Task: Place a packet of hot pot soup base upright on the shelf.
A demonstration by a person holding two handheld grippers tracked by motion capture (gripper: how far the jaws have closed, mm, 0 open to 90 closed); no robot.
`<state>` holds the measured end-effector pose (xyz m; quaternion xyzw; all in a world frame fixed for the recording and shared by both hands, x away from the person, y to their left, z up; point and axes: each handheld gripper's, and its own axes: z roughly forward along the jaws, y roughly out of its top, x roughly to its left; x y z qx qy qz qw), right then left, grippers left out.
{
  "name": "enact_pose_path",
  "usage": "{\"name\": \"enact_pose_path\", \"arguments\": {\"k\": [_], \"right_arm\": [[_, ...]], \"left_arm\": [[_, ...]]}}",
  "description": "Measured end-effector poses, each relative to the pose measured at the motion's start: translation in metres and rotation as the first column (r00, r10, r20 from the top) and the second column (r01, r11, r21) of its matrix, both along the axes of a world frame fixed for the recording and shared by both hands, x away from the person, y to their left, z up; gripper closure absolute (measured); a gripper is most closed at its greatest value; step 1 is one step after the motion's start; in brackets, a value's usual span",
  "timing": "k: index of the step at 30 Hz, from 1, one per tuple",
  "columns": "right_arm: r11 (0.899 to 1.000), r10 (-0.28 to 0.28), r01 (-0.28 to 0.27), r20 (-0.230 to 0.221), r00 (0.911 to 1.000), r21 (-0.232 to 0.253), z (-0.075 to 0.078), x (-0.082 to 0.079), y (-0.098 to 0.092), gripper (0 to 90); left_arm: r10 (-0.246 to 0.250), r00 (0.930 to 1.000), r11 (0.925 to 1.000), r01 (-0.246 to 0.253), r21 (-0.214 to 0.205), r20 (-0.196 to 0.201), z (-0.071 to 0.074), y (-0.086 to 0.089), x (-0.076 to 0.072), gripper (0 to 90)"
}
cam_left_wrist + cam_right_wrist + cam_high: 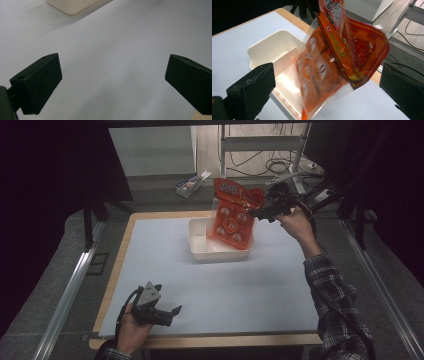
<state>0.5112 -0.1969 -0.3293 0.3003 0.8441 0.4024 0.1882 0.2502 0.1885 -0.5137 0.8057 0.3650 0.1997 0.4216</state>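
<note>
The orange packet (232,215) stands tilted in the bin (199,242), right gripper (325,85) wide beside it, left gripper (112,77) wide near the table edge; unsupported, it may topple out.

Your high view looks down the whole table (165,265), while both gripper views sit close, sharing seemingly the same white bin (200,242) (72,6) (272,47).

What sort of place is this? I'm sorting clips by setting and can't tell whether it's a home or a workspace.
Probably a lab or recording workspace, not a home: a table under a plain sheet, metal rails along its sides, cables loose on the floor behind, dark curtains around it.
</note>
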Motion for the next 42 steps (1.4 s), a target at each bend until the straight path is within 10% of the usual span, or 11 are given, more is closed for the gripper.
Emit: {"name": "enact_pose_path", "arguments": {"k": [42], "right_arm": [[0.993, 0.108, -0.11, 0.043, 0.9932, 0.053, -0.036, -0.094, -0.001, 0.0]], "left_arm": [[0.006, 0.9999, 0.9998, -0.006, 0.017, 0.01, 0.0, -0.001, -0.001, 1.0]]}}
